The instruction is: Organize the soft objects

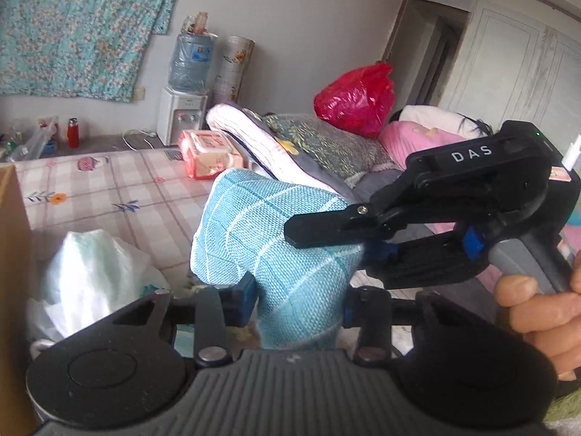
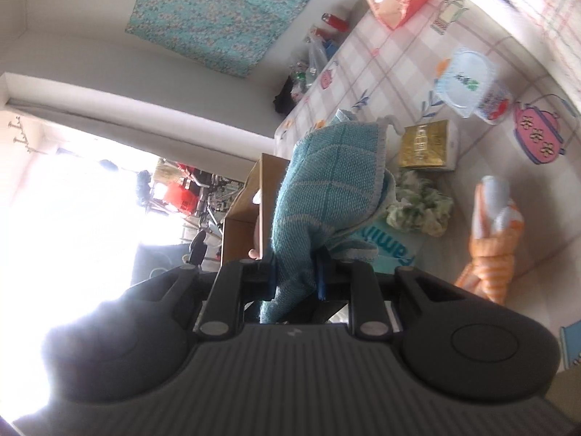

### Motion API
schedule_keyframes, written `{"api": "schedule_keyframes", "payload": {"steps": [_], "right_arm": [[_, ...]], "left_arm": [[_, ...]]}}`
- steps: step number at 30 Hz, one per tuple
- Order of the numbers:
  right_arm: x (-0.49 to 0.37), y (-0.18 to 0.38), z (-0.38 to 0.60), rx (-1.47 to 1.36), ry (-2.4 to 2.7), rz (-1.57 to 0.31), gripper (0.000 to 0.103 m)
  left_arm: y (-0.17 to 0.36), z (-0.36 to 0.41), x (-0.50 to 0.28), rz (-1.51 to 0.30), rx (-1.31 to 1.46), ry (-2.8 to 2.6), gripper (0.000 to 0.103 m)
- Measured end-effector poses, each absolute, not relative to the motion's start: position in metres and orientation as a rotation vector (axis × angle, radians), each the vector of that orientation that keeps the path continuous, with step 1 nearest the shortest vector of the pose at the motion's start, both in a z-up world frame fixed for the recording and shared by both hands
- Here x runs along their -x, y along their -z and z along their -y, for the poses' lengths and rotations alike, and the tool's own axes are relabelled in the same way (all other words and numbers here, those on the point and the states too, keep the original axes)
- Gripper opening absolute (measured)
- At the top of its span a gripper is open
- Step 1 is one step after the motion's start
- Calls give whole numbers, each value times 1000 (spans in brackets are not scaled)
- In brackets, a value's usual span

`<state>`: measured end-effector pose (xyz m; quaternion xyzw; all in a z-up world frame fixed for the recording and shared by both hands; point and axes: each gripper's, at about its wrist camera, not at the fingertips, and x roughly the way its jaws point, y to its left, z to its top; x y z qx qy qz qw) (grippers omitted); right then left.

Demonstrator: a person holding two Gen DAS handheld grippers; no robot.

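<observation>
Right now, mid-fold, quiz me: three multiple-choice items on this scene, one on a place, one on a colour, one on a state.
1. Where is the red bag?
A. on the piled bedding
B. in the cardboard box
C. on the water dispenser

2. What colour is the cloth in the grippers?
A. orange
B. teal with pale lines
C. plain white

3. How is the right gripper?
A. open, empty
B. shut on the cloth
C. out of view

Answers: 1 A, it tops the pillows by the wall. 2 B, both views show a teal weave. 3 B, its fingers pinch the cloth.
</observation>
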<state>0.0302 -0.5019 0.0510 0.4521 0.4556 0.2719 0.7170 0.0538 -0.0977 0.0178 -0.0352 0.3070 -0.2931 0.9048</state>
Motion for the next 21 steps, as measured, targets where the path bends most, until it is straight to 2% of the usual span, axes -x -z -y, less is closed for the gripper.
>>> {"api": "schedule_keyframes", "payload": {"steps": [12,21], "right_arm": [[-115,-100,312,-830,-993,-1126,18],[-155,-97,139,-703,-1134,-1319,18]], "left_arm": [[-73,-52,-55,-552,64,173,38],[-72,-160,-80,-660,113,-79,37]]}}
